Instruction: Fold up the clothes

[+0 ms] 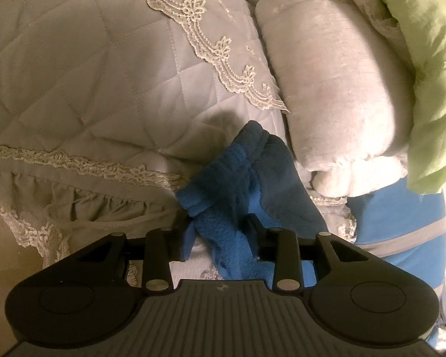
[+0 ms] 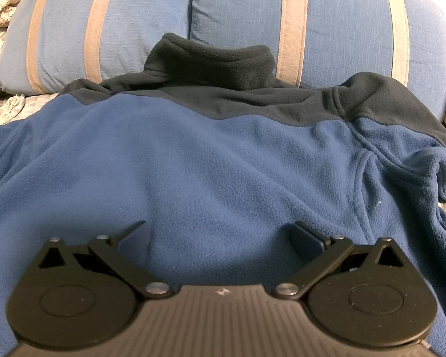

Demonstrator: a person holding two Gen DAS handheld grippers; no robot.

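Quilted bedspread (image 1: 74, 68), two striped pillows (image 2: 104, 29), one blue fleece (image 2: 208, 163), two grippers

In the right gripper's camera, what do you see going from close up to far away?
Right gripper, wide open → blue body of the fleece jacket → its dark collar → blue striped pillows.

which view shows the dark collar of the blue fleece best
The right wrist view: the dark navy stand-up collar of the blue fleece jacket shows whole against the striped blue pillows. The left wrist view shows only a bunched bit of blue fleece, no collar.
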